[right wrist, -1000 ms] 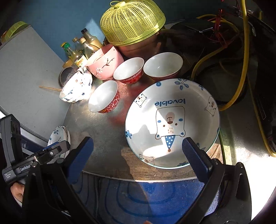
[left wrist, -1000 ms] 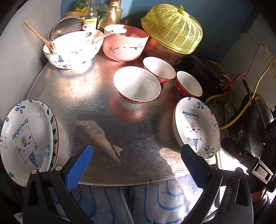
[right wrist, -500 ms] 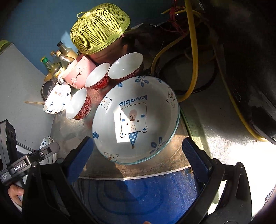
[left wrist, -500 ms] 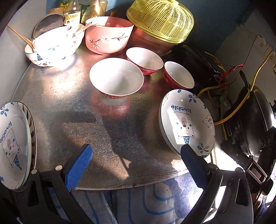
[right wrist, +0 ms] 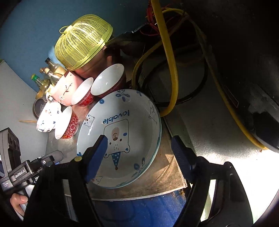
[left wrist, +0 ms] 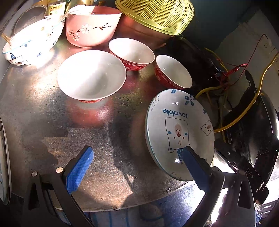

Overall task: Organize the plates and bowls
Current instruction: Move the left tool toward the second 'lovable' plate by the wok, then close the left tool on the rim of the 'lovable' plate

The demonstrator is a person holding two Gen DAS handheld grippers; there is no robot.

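Note:
A white "lovable" bear plate (left wrist: 179, 132) lies at the right front of the round metal table (left wrist: 104, 139); it also shows in the right wrist view (right wrist: 125, 132). My right gripper (right wrist: 139, 153) is open, its left finger over the plate's inside and its right finger outside the rim. My left gripper (left wrist: 136, 164) is open, its right finger in front of the plate's near edge. Three red-and-white bowls (left wrist: 91, 75) (left wrist: 131, 50) (left wrist: 172, 71) stand behind. Another plate's rim (left wrist: 4, 157) shows at the far left.
A pink flowered bowl (left wrist: 90, 24), a white patterned bowl (left wrist: 33, 41) and a yellow mesh cover (left wrist: 157, 14) stand at the back with bottles (right wrist: 50, 73). Yellow cable (right wrist: 167, 57) and wires lie right of the table. A dark pot (left wrist: 258, 132) is at the right.
Both grippers have moved closer to the bear plate. The right gripper now straddles its rim. The left view has shifted right, so the left plates have almost left the frame.

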